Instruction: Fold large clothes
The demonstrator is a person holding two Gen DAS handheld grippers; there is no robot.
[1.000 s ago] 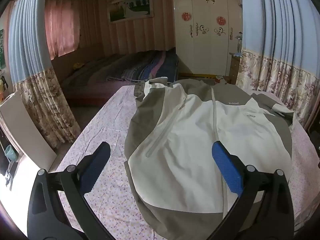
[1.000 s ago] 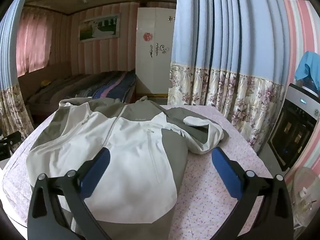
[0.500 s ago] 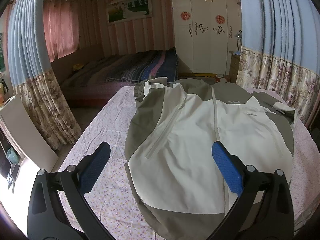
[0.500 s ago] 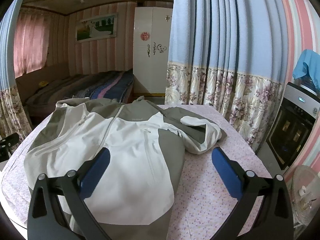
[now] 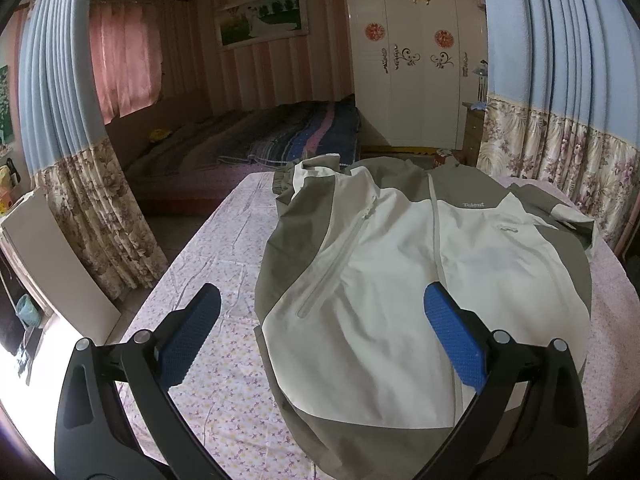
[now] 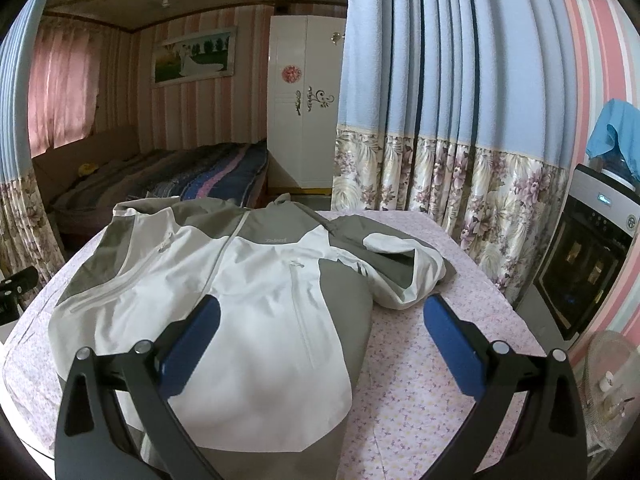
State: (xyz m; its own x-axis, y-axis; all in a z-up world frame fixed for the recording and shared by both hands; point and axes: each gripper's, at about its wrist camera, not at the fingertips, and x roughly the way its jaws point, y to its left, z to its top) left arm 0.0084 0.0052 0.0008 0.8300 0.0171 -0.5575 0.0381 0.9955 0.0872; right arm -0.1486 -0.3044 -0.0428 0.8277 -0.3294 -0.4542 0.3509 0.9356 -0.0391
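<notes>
Both my tools are spread wide and empty. Left gripper [image 5: 320, 330] hangs over the near hem of the jacket [image 5: 420, 280], one pad over bare cloth-covered table [image 5: 208, 248], the other over the white front panel. Right gripper [image 6: 320, 330] is over the jacket's near right side, its right pad over the table's floral cover.

Change over the last second: almost none. Both views drifted slightly, jacket sits a bit lower in the right view, so I've lifted or tipped a little. No grab made, no fold started.

Jacket lies front up, zipped, spread across the middle of the table, collar at the far edge. Right sleeve [image 6: 404, 268] is bunched toward the far right edge, needs straightening or folding in first. Left sleeve seems tucked under or hidden, can't tell.

Around: curtains [image 6: 440, 184] close to the right edge, bed [image 5: 248, 148] and wardrobe [image 5: 412, 68] beyond. Nothing else lies on the table.
</notes>
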